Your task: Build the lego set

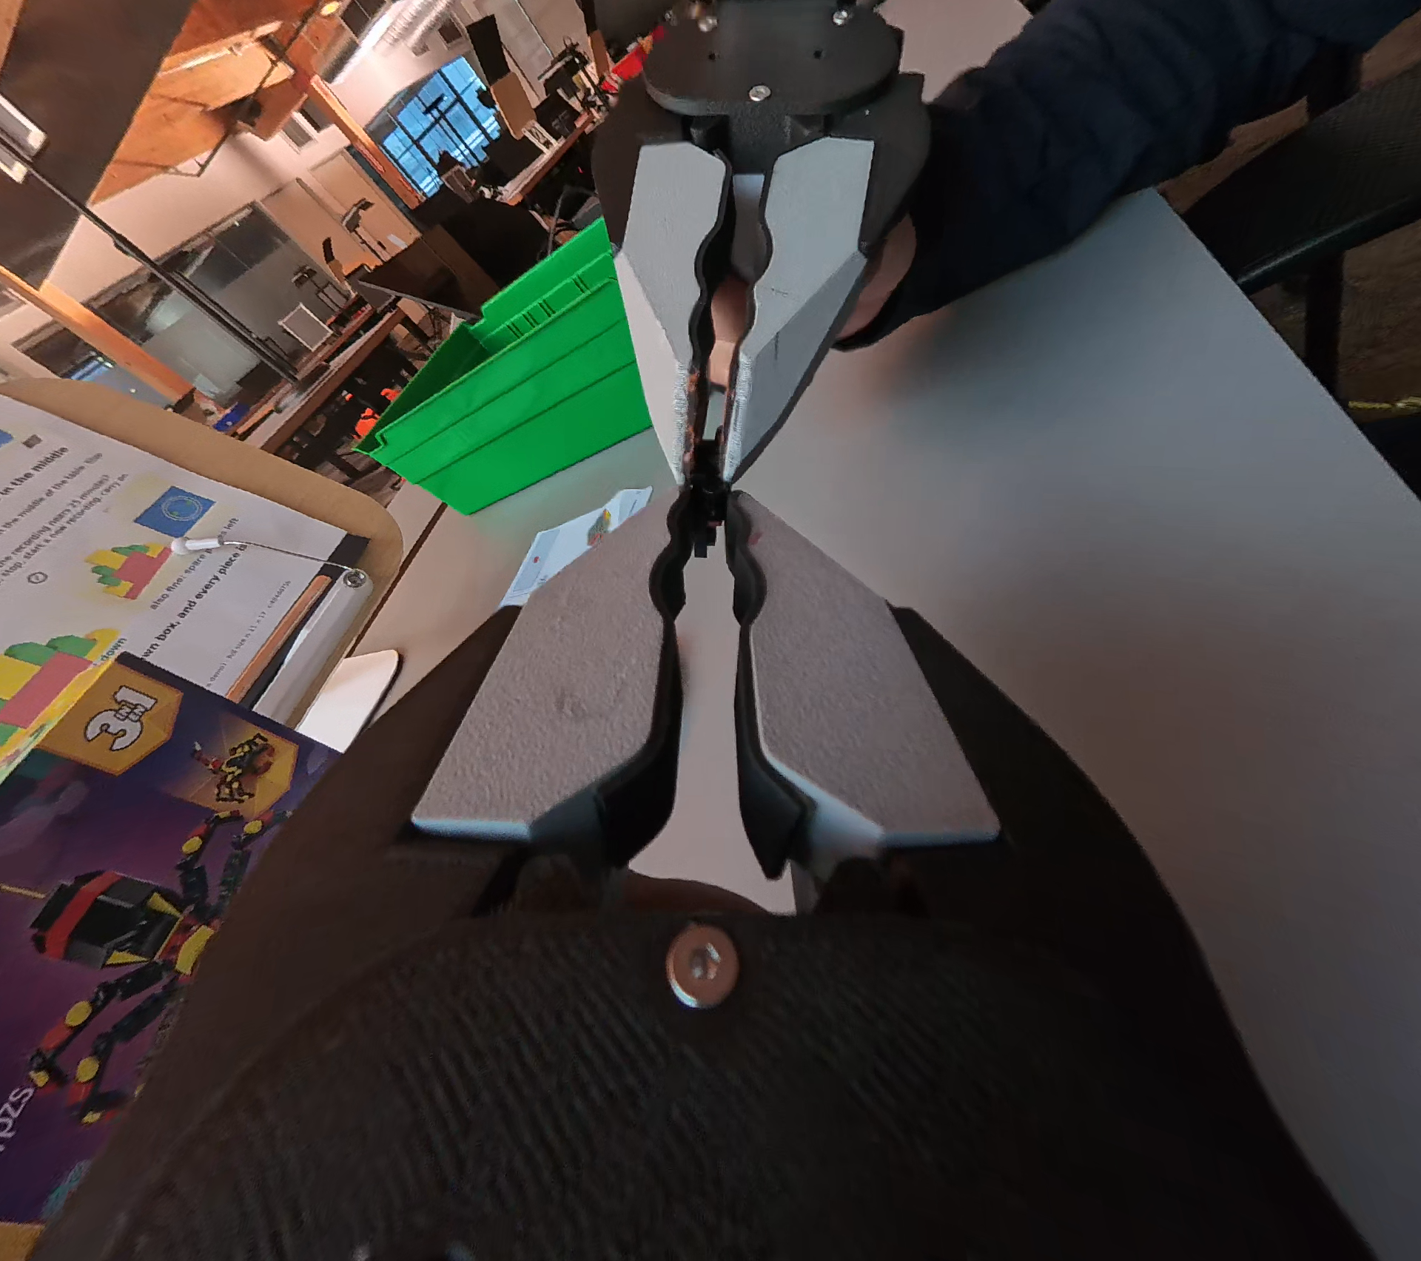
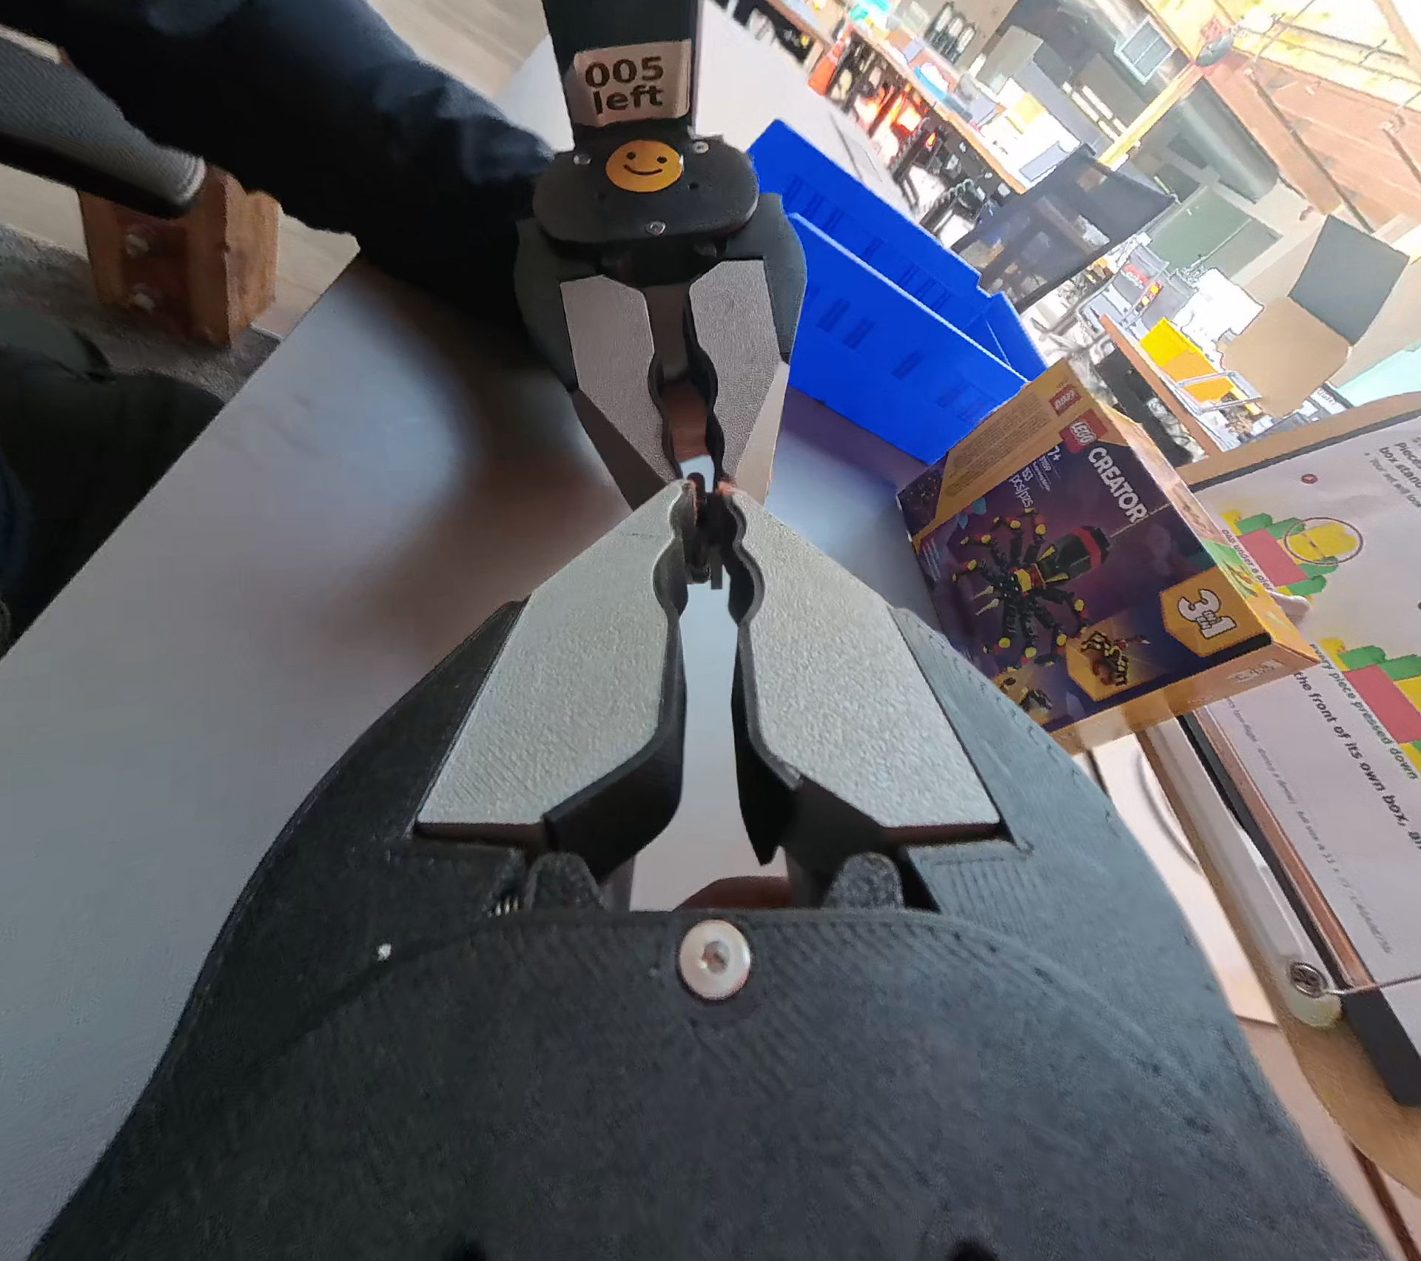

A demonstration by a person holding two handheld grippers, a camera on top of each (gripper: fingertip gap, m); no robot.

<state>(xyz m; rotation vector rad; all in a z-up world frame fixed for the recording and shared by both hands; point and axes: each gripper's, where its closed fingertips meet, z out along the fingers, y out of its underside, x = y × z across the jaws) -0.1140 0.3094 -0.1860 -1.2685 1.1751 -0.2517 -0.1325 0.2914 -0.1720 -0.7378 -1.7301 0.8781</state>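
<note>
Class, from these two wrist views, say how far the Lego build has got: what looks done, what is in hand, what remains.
Done: little; no finished model shows on the table. In hand: the left gripper and right gripper meet tip to tip above it, both shut on small black pieces, seemingly being joined. Left: nearly all the build; the spider on the set box looks far bigger.

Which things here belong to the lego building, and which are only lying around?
In the job:
- left gripper and right gripper, tip to tip, both shut on small black lego pieces
- lego box
- instruction sheet

Only around:
- green bin
- blue bins
- board with printed page
</note>
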